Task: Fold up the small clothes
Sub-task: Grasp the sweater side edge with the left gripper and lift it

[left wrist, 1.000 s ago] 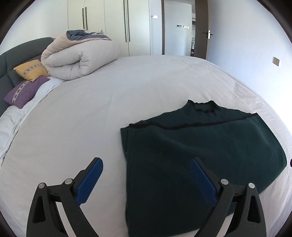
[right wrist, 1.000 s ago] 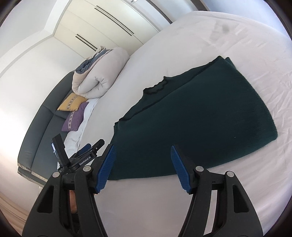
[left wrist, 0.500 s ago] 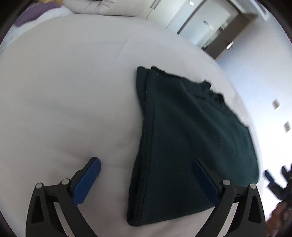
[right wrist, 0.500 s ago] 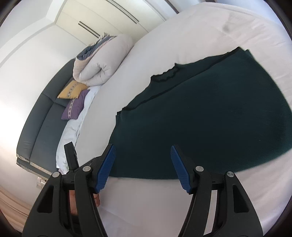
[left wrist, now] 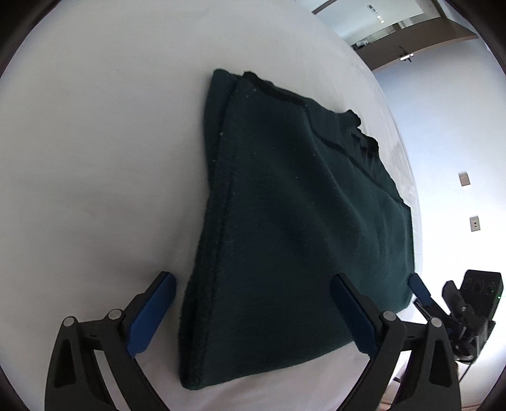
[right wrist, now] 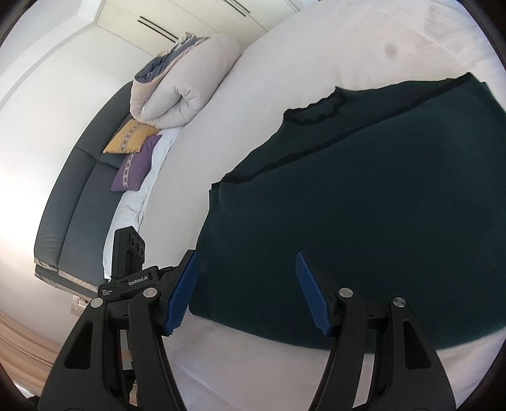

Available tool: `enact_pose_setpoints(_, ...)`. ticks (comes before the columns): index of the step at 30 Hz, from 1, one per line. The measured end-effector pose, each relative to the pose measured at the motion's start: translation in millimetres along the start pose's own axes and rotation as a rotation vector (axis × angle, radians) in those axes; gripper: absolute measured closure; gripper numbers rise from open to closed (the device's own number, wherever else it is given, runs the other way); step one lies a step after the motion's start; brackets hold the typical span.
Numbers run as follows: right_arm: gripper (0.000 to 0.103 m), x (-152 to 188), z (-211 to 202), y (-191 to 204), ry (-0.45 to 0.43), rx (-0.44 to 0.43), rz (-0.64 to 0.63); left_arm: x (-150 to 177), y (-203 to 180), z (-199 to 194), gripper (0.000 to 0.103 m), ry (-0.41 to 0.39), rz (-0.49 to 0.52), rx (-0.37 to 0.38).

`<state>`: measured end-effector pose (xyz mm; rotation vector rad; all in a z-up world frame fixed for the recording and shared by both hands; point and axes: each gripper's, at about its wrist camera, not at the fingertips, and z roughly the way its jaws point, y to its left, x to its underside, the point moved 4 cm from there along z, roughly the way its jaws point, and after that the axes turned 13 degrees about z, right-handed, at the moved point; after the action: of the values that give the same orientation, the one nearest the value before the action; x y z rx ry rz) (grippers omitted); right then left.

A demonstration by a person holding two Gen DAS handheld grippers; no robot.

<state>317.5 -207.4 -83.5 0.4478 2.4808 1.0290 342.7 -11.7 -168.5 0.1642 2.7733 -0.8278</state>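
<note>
A dark green knit top lies flat on the white bed, sides folded in, collar at the far end. My left gripper is open and empty, its blue pads straddling the garment's near left hem corner, close above it. My right gripper is open and empty, low over the near hem of the top. The right gripper also shows at the right edge of the left wrist view; the left gripper shows at the left in the right wrist view.
A rolled beige duvet and yellow and purple cushions lie at the head of the bed by the dark headboard. Wardrobe doors and a doorway stand beyond. The bed edge is near my grippers.
My left gripper has tilted down and moved in over the garment's near left hem. My right gripper has moved closer to the near hem. Both stayed open.
</note>
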Motion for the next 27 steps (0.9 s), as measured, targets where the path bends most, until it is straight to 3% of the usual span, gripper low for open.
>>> enact_pose_setpoints(2,0.041,-3.3,9.6,3.4,0.013,0.002,-0.001,-1.2,-1.6,2.1,0.011,0.021,-0.008,0.033)
enact_pose_setpoints(7,0.041,-6.6,29.4,10.0,0.036,-0.017,0.021,6.2,1.5,3.6,0.038,0.053,-0.084,0.185)
enact_pose_setpoints(14,0.041,-4.3,52.4,17.3,0.063,-0.007,0.015,16.9,8.7,3.4,0.042,0.042,-0.139,0.294)
enact_pose_setpoints(17,0.041,-6.3,63.4,19.5,0.082,-0.01,0.026,22.3,20.2,3.3,0.066,0.027,-0.175,0.304)
enact_pose_setpoints(19,0.041,-8.2,72.9,20.2,0.102,-0.018,0.038,24.2,27.1,4.1,0.09,0.012,-0.196,0.32)
enact_pose_setpoints(22,0.041,-11.6,94.1,19.4,0.153,-0.034,0.065,28.0,36.6,3.4,0.09,-0.039,-0.244,0.371)
enact_pose_setpoints(27,0.041,-15.1,132.5,1.1,0.206,0.008,0.084,29.4,35.6,-3.4,0.091,-0.115,-0.262,0.39)
